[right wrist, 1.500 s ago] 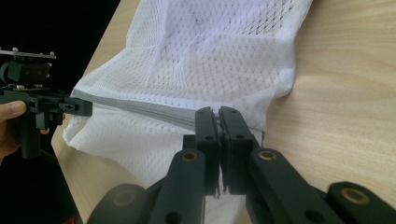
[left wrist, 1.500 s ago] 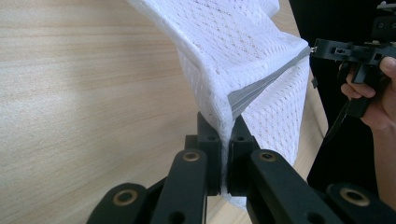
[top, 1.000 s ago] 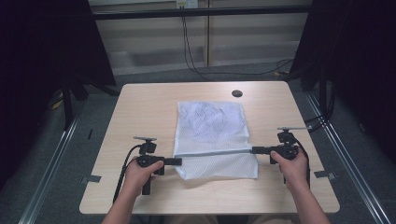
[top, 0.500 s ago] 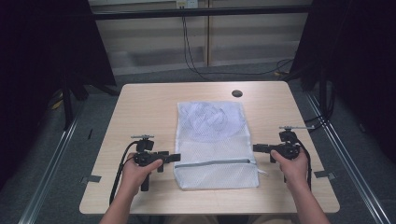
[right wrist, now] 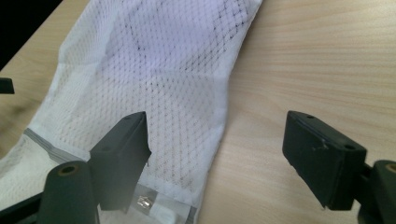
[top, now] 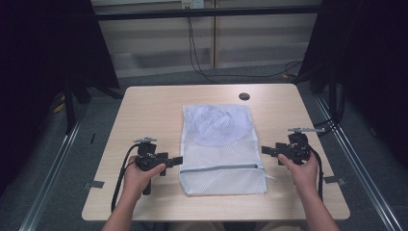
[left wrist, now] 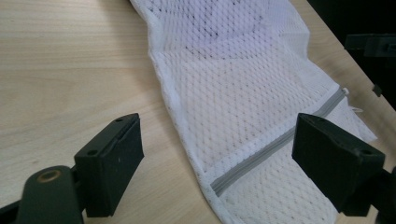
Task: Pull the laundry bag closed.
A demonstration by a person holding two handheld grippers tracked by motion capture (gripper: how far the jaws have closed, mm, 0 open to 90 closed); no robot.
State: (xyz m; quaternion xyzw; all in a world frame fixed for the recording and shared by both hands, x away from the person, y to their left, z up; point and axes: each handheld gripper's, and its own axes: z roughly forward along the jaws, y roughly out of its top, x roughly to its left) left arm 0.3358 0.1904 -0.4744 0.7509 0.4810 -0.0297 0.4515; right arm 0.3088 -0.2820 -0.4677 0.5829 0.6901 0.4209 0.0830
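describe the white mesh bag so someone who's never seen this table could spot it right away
Start at the light wooden table and look to its middle, between the two hand-held tools. The white mesh bag lies flat there, a long rectangle running from the near edge toward the far side. Its grey zipper across the near end and a pale rounded item showing through the netting at the far end set it apart.

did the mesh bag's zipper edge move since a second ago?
Yes. The mesh bag had its near part lifted and taut between the grippers; now it lies flat, its zipper nearer the table front edge.
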